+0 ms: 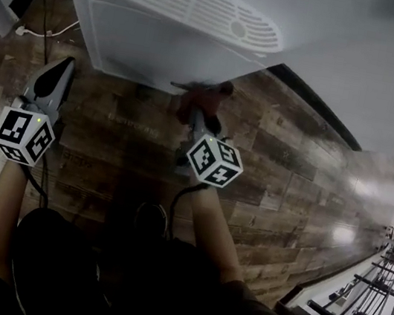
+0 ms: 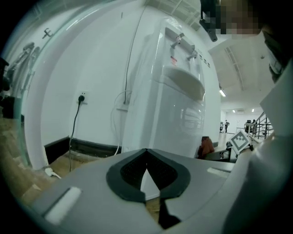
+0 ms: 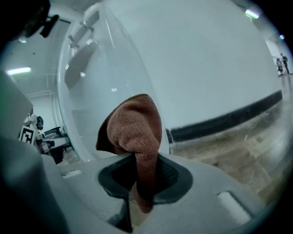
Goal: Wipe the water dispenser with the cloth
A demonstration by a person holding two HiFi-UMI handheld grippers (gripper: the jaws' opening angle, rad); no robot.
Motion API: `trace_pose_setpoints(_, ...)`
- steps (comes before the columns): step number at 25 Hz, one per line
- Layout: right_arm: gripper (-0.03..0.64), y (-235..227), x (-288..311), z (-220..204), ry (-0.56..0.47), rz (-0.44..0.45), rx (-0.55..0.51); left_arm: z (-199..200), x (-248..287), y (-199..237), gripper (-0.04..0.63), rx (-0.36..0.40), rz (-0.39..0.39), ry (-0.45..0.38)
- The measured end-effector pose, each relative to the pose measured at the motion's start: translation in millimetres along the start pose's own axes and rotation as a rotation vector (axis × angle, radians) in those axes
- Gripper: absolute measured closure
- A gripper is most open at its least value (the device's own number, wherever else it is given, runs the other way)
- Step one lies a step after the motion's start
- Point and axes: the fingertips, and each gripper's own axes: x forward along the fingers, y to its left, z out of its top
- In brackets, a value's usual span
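The white water dispenser [image 1: 164,42] stands ahead of me, its grilled top seen from above. A brown cloth [image 1: 201,99] is bunched against the dispenser's lower front, and my right gripper [image 1: 198,115] is shut on it. In the right gripper view the cloth [image 3: 133,123] rises out of the closed jaws and touches the dispenser's side [image 3: 96,91]. My left gripper [image 1: 67,64] hangs to the left, apart from the dispenser, shut and holding nothing. The left gripper view shows the dispenser [image 2: 176,109] with its taps [image 2: 185,45], and the cloth [image 2: 207,146] low on its right.
The floor is dark wood planks [image 1: 126,133]. A black cord runs from a wall socket [image 2: 82,98] down to the floor, where a white plug [image 1: 22,30] lies left of the dispenser. A black baseboard [image 3: 229,121] lines the white wall. Metal railings [image 1: 374,290] stand far right.
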Motion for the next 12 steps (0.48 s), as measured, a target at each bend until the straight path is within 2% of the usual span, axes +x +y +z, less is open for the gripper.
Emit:
trace_pose_setpoints(3, 0.554, 32.7, -43.9, 87.2, -0.176, 0.003, -0.07, 56.9, -10.4, -4.4, 0.577, 0.018, 0.009, -0.065)
trace_pose_setpoints(6, 0.554, 52.8, -65.1, 149.4, -0.277, -0.045, -0.098, 106.2, -15.1, -17.2, 0.577, 0.046, -0.008, -0.129)
trace_pose_setpoints(9, 0.554, 72.1, -67.0, 169.0, -0.292, -0.059, -0.109, 133.1, -17.6, -31.2, 0.577, 0.1, -0.027, -0.162)
trace_pose_setpoints(12, 0.554, 103.5, -50.2, 149.0, -0.216, 0.013, -0.09, 136.9, -21.1, -37.8, 0.577, 0.121, -0.039, -0.165)
